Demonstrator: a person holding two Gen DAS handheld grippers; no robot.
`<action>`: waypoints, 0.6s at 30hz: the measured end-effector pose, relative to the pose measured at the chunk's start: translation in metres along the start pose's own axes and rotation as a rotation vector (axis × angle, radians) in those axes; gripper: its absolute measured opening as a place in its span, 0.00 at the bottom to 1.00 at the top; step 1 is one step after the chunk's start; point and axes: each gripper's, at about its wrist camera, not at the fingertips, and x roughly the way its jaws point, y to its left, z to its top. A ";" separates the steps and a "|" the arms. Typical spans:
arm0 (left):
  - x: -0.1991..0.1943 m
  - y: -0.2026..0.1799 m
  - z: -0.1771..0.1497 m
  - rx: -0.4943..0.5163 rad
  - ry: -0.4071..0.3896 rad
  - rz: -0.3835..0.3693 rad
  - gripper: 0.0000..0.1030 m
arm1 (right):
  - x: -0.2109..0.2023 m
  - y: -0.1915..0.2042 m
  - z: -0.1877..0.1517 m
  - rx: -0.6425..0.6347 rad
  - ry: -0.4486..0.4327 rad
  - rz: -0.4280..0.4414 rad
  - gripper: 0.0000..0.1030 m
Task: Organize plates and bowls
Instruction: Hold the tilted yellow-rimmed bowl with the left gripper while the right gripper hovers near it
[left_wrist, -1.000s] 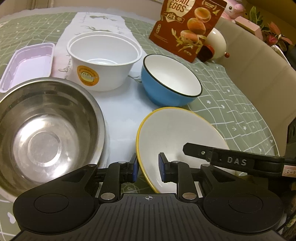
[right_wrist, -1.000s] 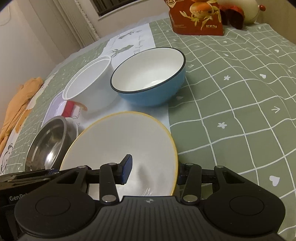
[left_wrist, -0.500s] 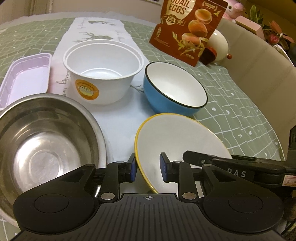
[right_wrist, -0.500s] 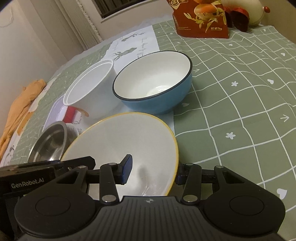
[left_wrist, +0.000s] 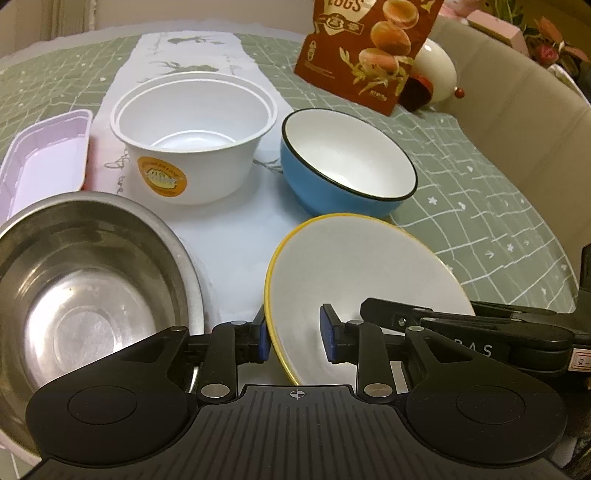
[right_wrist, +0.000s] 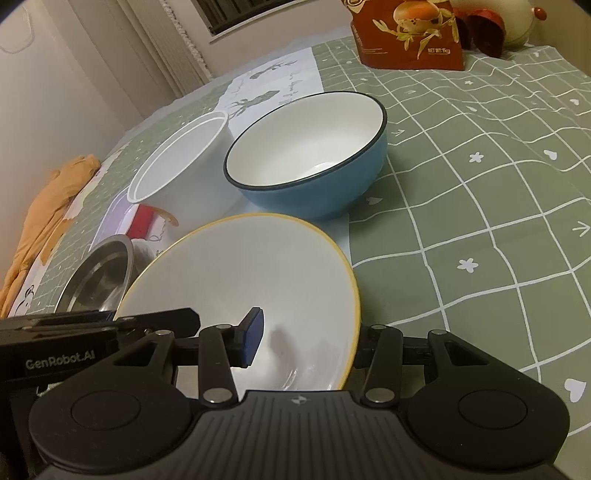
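Green checked tablecloth (right_wrist: 480, 155) w/ white paper runner down the middle, snack bag at top of frame. Nothing stacked yet as far as I see: all dishes sit apart.

White shallow plate with yellow rim (left_wrist: 362, 288) is lower centre in both views, tilted, near edge raised. My left gripper (left_wrist: 293, 338) straddles its rim, blue pads on either side w/ a visible gap on the inner one; jaws are opening, so not pinching it. My right gripper (right_wrist: 306, 341) spans the opposite rim, one pad over the plate face, other finger hidden behind the rim; looks like it carries the plate, but can't confirm contact.

Blue ceramic bowl with white inside (left_wrist: 343, 166) just beyond plate. White plastic tub with orange sticker (left_wrist: 192, 136) upper centre-left. Large steel mixing bowl (left_wrist: 81, 280) lower left. Pale lilac rectangular tray (left_wrist: 40, 155) far left.

Judgement: early stage. Plate placement pending, bowls left to nest.
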 end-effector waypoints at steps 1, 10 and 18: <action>0.000 -0.001 0.000 0.003 0.003 0.004 0.28 | 0.000 -0.001 0.000 -0.001 0.000 0.003 0.44; 0.002 -0.007 -0.001 0.034 0.003 0.043 0.27 | -0.003 -0.008 -0.002 -0.015 -0.033 -0.001 0.44; 0.006 -0.013 0.000 0.058 0.015 0.077 0.27 | -0.006 -0.005 -0.002 -0.117 -0.045 -0.114 0.53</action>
